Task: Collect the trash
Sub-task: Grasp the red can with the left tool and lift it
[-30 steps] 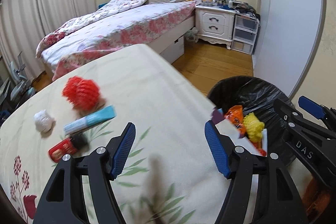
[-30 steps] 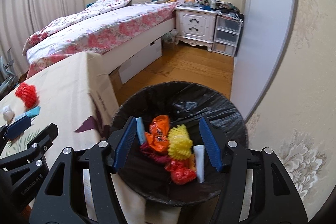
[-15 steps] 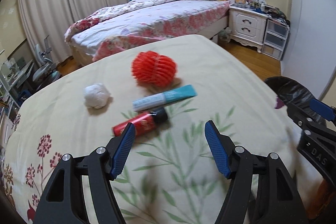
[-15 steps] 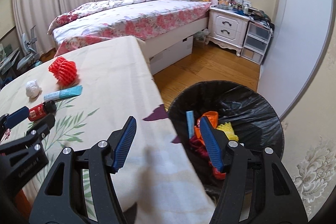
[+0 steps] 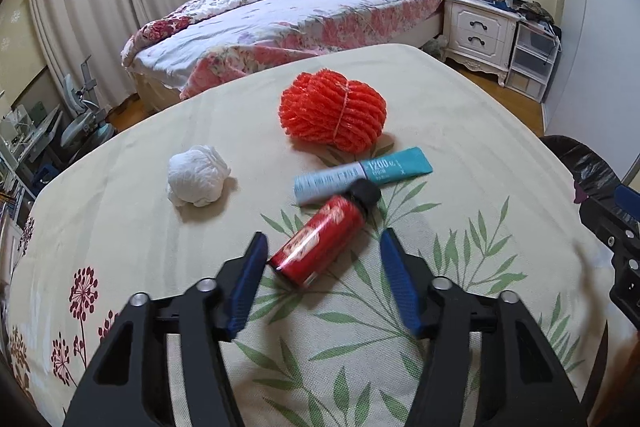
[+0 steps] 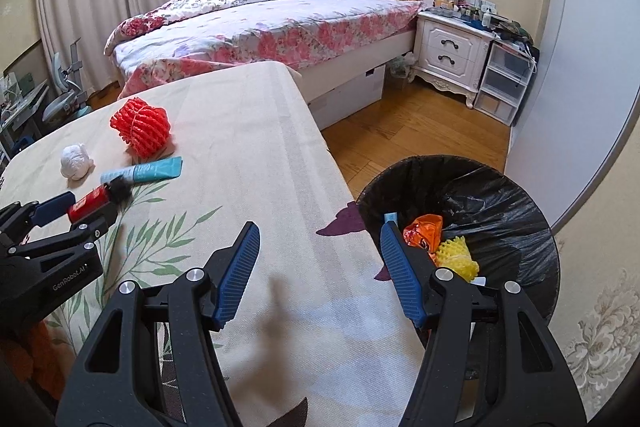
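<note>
On the cream tablecloth [image 5: 460, 131] lie a red bottle with a black cap [image 5: 322, 239], a teal tube [image 5: 362, 177], a red foam net [image 5: 332, 111] and a white crumpled tissue [image 5: 196, 181]. My left gripper [image 5: 322, 277] is open, its fingers on either side of the bottle's base without touching it. In the right wrist view the same bottle [image 6: 90, 203], tube [image 6: 144, 171], net [image 6: 140, 125] and tissue [image 6: 76, 161] show at the left. My right gripper [image 6: 316, 269] is open and empty over the table's right edge, beside the black-lined bin [image 6: 504, 187] holding trash.
A bed [image 6: 260, 27] stands behind the table, with a white nightstand [image 6: 452, 53] and plastic drawers [image 6: 504, 83] to its right. Wooden floor [image 6: 404, 131] lies between bed, table and bin. A wall [image 6: 592, 75] rises right of the bin.
My left gripper swung left from the bin's side to the table items and closed in on the red bottle. My right gripper moved left from over the bin to the table edge.
</note>
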Tool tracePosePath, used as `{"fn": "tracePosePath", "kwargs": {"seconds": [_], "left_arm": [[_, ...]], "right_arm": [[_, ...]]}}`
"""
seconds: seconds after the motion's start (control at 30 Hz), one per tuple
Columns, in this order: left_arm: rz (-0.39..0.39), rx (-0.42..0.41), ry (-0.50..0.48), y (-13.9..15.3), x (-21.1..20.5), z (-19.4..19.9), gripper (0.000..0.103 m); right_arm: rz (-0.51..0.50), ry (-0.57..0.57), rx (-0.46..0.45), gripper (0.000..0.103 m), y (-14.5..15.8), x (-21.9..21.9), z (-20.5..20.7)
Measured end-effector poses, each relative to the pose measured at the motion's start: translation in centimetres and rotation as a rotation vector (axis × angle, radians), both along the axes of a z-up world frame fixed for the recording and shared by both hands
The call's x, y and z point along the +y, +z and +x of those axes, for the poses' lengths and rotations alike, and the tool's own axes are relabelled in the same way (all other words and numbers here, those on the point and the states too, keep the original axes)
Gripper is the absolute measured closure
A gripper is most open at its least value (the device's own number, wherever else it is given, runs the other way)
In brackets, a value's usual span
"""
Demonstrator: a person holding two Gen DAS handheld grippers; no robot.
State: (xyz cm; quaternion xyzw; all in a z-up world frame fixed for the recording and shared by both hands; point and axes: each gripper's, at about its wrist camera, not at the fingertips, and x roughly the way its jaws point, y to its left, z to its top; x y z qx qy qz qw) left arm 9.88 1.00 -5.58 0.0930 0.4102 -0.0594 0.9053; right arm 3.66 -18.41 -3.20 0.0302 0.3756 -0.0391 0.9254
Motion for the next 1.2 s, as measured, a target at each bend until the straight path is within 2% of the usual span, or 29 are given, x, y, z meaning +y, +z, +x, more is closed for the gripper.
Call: {"fn": "tracePosePath", "kwargs": {"seconds": [0.13,0.27,0.57,0.63,0.67,0.77,0.8,0.9,1.2], "left_arm": [[-0.007,0.015,-0.022,-0.2,-0.1,-0.2,0.073],[-0.019,0.022,-0.029,-0.1,0.1,-0.6,0.078],[-0.037,0.036,-0.014,-0.2,0.9,-1.1,0.078],[-0.044,0.037,0.004,-0.2,1.1,-0.7,0.063],[-0.049,0.034,0.014,-0.2,1.1,-0.5,0.06],[-0.063,0.034,0.029,-0.2,1.4,0.1,0.058],[-0.067,0.037,0.03,-0.2,1.4,0.4,0.058],[-0.072,0.046,0.024,-0.4,1.6,0.5,0.078],[-0.062,0.013,0.043,0.0,3.4,-0.8,0.078]], "right_arm": [[0.003,0.006,0.003,0.042,-0.2,0.1,0.2],[0.0,0.014,0.003,0.042,-0.2,0.3,0.2],[0.0,0.038,0.011,0.041,-0.3,1.1,0.3],[0.0,0.047,0.015,0.041,-0.4,1.4,0.5],[-0.001,0.051,0.016,0.041,-0.4,1.5,0.6],[-0.005,0.068,0.02,0.041,-0.4,2.1,1.1],[-0.005,0.077,0.02,0.041,-0.4,2.4,1.3],[-0.011,0.097,0.02,0.041,-0.3,3.2,2.3],[0.001,0.165,0.035,0.041,-0.2,5.8,6.0]]}}
